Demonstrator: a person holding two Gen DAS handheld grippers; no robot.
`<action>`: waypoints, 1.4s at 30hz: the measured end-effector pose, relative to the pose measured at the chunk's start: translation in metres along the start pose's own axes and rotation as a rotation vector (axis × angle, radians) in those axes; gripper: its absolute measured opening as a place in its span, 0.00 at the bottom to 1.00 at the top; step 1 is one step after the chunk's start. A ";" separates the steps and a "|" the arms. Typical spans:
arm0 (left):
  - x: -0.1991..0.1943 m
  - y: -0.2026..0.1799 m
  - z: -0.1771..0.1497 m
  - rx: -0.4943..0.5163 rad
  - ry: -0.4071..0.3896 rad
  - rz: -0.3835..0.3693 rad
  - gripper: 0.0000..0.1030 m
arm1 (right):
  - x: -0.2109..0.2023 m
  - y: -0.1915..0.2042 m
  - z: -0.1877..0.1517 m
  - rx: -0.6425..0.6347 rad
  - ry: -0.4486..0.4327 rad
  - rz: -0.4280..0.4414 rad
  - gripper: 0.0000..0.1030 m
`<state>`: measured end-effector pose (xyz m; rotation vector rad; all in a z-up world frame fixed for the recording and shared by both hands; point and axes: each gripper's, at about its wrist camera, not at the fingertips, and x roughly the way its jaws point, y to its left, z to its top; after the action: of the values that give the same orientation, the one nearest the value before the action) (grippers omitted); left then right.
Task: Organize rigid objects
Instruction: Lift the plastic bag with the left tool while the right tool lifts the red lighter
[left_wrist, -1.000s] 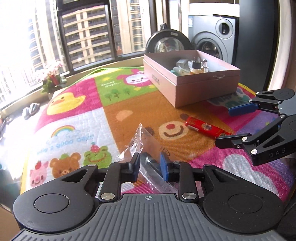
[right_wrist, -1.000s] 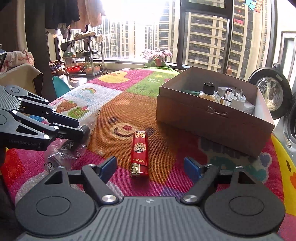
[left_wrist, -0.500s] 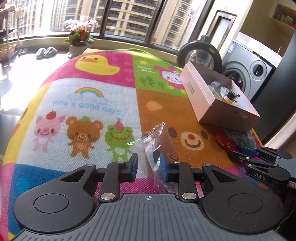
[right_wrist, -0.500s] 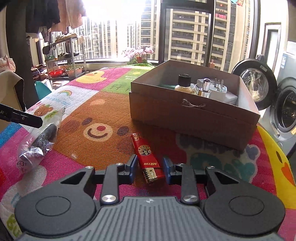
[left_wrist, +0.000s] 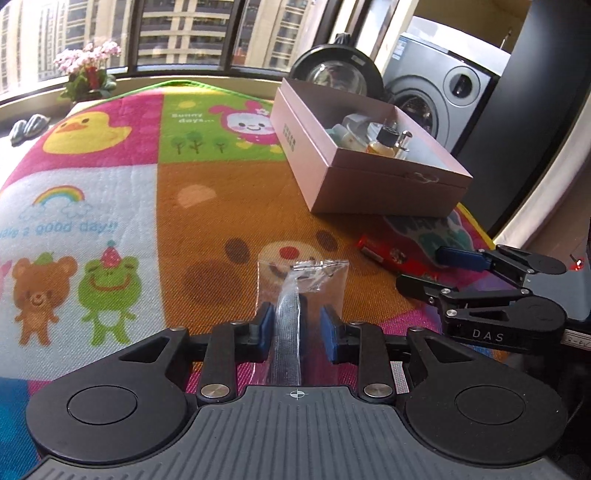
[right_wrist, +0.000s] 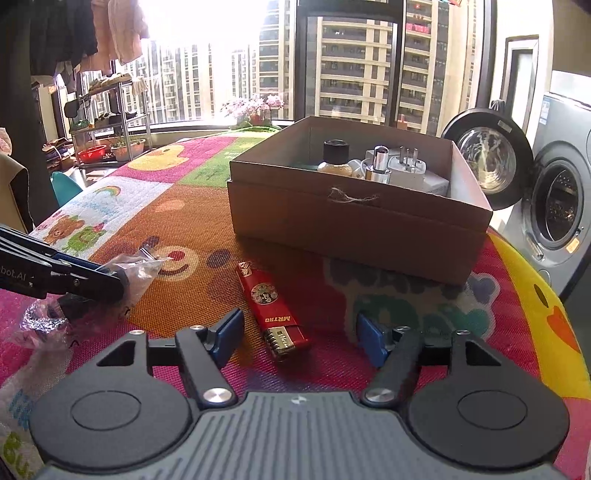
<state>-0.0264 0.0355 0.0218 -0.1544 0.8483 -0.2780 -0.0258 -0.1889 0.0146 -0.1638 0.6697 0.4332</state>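
In the left wrist view, the left gripper (left_wrist: 297, 329) has its fingers clenched on one clear plastic bag (left_wrist: 301, 291) holding something dark, above the middle of the cartoon play mat (left_wrist: 110, 192). One pink box (left_wrist: 373, 162) sits toward the mat's far right corner. In the right wrist view, the right gripper (right_wrist: 299, 338) is spread wide, released, around one red lighter (right_wrist: 273, 304) lying flat just before the box (right_wrist: 354, 225).
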 end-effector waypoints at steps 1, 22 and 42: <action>0.000 -0.003 0.000 0.016 0.002 -0.006 0.30 | 0.000 0.000 0.000 0.002 0.001 0.000 0.68; 0.014 -0.004 0.007 0.187 -0.053 0.123 0.33 | 0.009 0.001 0.003 -0.007 0.045 0.032 0.93; -0.002 -0.015 -0.012 0.150 0.025 -0.045 0.31 | 0.009 0.002 0.004 -0.045 0.077 0.073 1.00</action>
<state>-0.0395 0.0215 0.0191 -0.0300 0.8459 -0.3856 -0.0177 -0.1830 0.0122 -0.1999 0.7440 0.5144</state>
